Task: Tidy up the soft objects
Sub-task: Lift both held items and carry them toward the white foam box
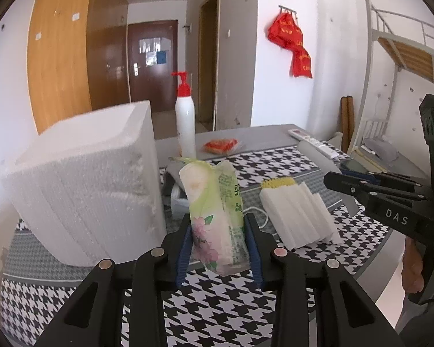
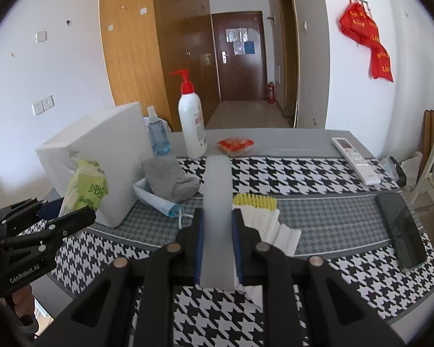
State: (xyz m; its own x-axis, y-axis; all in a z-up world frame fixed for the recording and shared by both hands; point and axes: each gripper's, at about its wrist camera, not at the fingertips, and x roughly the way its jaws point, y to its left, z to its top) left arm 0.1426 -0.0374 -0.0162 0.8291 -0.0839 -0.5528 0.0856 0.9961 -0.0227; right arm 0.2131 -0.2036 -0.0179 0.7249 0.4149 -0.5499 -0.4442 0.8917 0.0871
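The left hand-held gripper (image 1: 219, 240) pinches a tissue pack (image 1: 215, 217) between its blue pads, the pack held upright and clear of the counter (image 1: 211, 312); the right hand-held gripper (image 2: 218, 243) clamps a pale grey strip (image 2: 218, 217) that juts forward over the houndstooth cloth. The likely step is carrying both soft things toward the foam box (image 1: 84, 190), which stands just left of the pack. To do it well, keep the squeeze light — the pack's thin plastic wrap is slick and its contents give, so more pressure only buckles it — and bring it in over the box rim, not against its wall. The strip looks frosted, flat and stiff-edged, perhaps foam or rubber; held near one end, it may droop or swing. Still on the counter lie a grey sock (image 2: 170, 177), a crumpled face mask (image 2: 156, 198) and a pleated white sponge stack (image 1: 301, 217) with a yellow edge.
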